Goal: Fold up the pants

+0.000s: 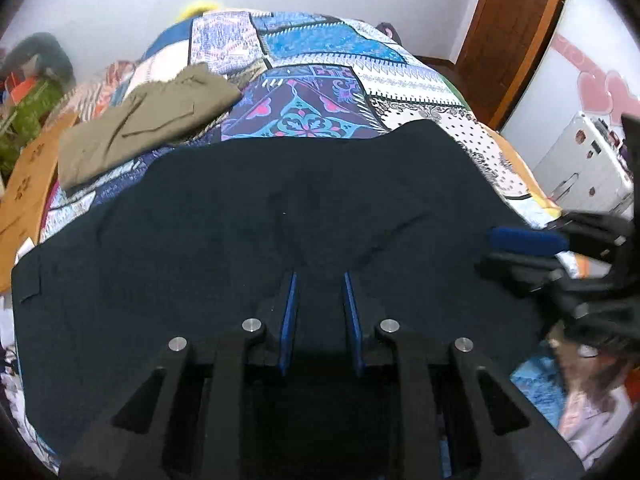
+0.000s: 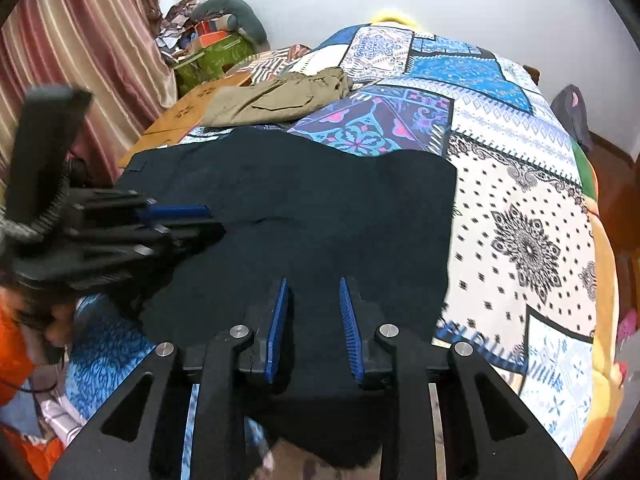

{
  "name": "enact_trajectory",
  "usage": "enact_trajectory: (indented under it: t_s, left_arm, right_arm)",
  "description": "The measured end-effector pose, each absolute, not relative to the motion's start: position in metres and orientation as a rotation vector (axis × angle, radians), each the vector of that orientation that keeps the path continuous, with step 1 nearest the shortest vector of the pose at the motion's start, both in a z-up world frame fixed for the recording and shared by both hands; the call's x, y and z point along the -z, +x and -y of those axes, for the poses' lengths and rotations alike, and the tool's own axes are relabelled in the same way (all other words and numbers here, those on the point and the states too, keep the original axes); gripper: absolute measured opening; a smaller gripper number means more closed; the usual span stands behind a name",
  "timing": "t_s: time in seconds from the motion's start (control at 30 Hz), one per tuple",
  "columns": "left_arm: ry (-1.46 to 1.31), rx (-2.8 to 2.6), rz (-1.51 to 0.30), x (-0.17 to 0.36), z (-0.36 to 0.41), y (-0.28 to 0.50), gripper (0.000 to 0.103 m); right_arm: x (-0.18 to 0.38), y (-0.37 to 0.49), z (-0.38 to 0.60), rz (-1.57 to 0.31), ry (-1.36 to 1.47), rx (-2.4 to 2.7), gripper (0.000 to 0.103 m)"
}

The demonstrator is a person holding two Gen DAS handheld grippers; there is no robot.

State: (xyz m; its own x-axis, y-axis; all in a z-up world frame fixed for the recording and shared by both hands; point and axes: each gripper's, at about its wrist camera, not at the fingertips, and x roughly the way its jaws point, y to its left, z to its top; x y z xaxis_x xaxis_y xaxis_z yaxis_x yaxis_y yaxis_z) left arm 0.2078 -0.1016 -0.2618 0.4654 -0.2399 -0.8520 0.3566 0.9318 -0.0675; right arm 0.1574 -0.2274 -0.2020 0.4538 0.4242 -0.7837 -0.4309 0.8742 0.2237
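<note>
We are low over the bed here, and the dark navy fabric pants (image 1: pixel 280 208) fill the middle of the left wrist view, spread flat across the patchwork quilt with blue, purple and white printed panels (image 1: pixel 320 80). In the right wrist view the same dark pants (image 2: pixel 320 200) run from centre left to the lower middle, with the quilt's white dotted panel (image 2: pixel 520 220) bare to the right of them.

Our left gripper (image 1: pixel 319 280) sits at the bottom centre of its frame, black arms with blue pads, jaws parted with a clear gap between them and dark cloth showing in that gap. The pads hang over the pants; whether they touch the fabric, we cannot tell.

Our right gripper (image 2: pixel 312 284) is the same story at the bottom centre of its view: blue ribbed pads spread apart, nothing pinched, dark cloth beneath and between them.

Each gripper catches the other. The right one (image 1: pixel 520 248) pokes in from the right edge of the left view, at the pants' edge. The left one (image 2: pixel 188 220) comes in from the left edge of the right view, blurred, its tips over the dark fabric.

Upper left in the left view, a folded olive-khaki garment (image 1: pixel 148 120) lies on the quilt, apart from the pants, beside an orange wooden board with cut-out shapes (image 1: pixel 28 184). A striped pink curtain (image 2: pixel 80 40) hangs at the upper left of the right view.
</note>
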Motion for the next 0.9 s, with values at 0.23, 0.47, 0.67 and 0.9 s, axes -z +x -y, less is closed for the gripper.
enact_trajectory:
  t_s: [0.23, 0.47, 0.67, 0.9]
  left_arm:
    - [0.139, 0.296, -1.022, 0.249, 0.081, 0.220, 0.023]
    - [0.104, 0.319, -0.996, 0.239, 0.088, 0.251, 0.023]
    - [0.141, 0.274, -1.036, 0.265, 0.092, 0.275, 0.023]
    - [0.119, 0.228, -1.025, 0.260, 0.072, 0.283, 0.033]
  right_arm:
    - [0.192, 0.168, 0.242, -0.922, -0.013, -0.506, 0.025]
    - [0.196, 0.211, 0.232, -0.895, 0.002, -0.497, 0.025]
    - [0.229, 0.240, 0.231, -0.974, -0.037, -0.484, 0.025]
    - [0.215, 0.241, 0.250, -0.976, -0.016, -0.426, 0.026]
